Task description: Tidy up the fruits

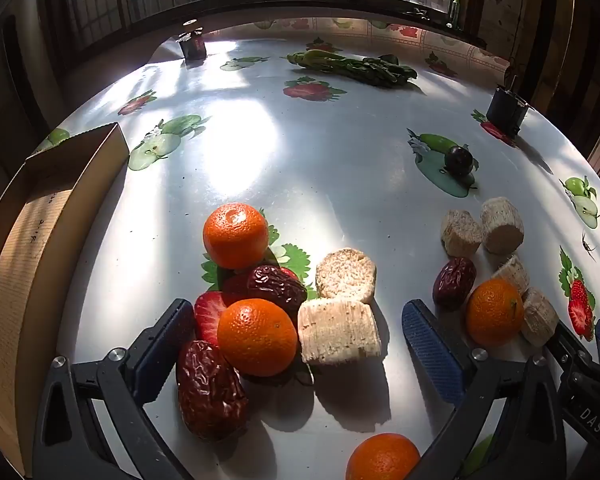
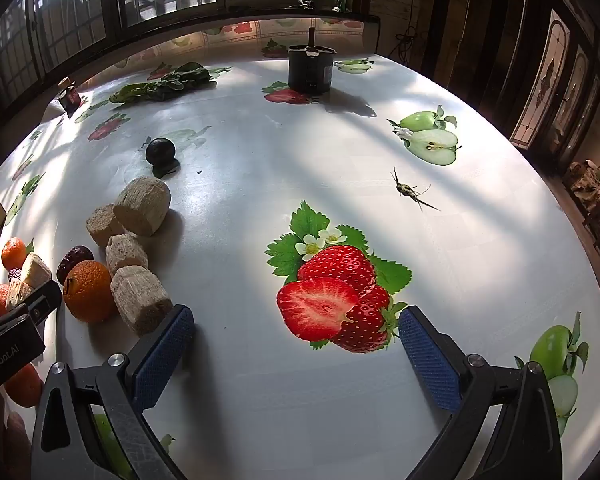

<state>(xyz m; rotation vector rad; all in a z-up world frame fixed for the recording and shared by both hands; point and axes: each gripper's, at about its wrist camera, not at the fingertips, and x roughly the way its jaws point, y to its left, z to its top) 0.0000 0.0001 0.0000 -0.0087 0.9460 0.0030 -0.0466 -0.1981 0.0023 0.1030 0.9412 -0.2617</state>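
Both your grippers hang spread wide over the fruit-print table, pinching nothing

Your left gripper (image 1: 300, 344) frames a round orange mandarin (image 1: 257, 337), a wrinkled red date (image 1: 210, 390) and a halved red strawberry (image 1: 209, 320), with the brown cardboard box (image 1: 28, 240) alongside; only your right gripper (image 2: 296, 344) shows a brown insect (image 2: 408, 190) on the white tablecloth (image 2: 280, 160)

Hard window sunlight, glare on the table (image 1: 240, 148), sharp shadows, fisheye-warped dark edges.

Each hand-held gripper (image 1: 298, 336) (image 2: 296, 338) has black arms, silver screws, textured blue pads (image 1: 430, 344).
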